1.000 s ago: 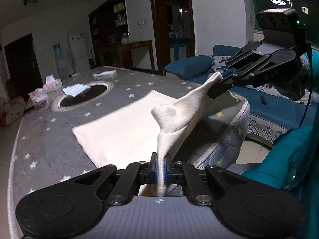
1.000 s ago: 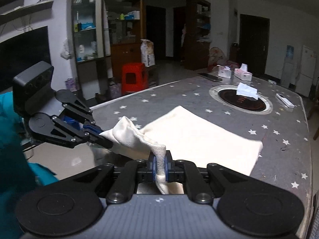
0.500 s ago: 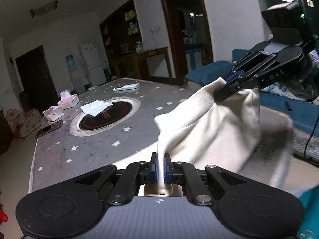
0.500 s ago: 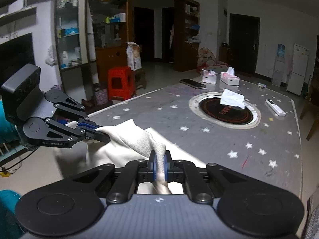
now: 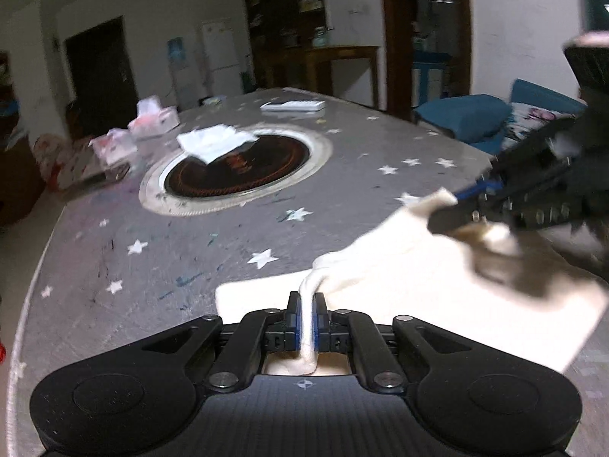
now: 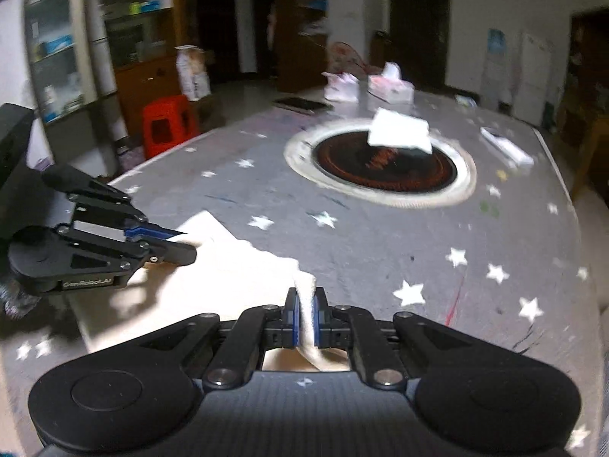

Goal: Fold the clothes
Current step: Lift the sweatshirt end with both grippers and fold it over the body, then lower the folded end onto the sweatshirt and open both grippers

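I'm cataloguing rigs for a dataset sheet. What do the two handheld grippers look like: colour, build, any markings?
Both are matte black. The left gripper and the right gripper each have a ribbed body with two round discs, bolted linkage arms and blue-lined jaws. A small crosshair mark sits on each body. Seen from the right wrist view, the left gripper's side reads "GenRobot.AI". No cables or sleeves are visible.

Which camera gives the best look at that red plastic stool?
The right wrist view. The red stool stands on the floor beyond the table's far left edge, in front of the shelving, a bit blurred but whole. The left wrist view faces the other side of the room and does not show the stool at all.
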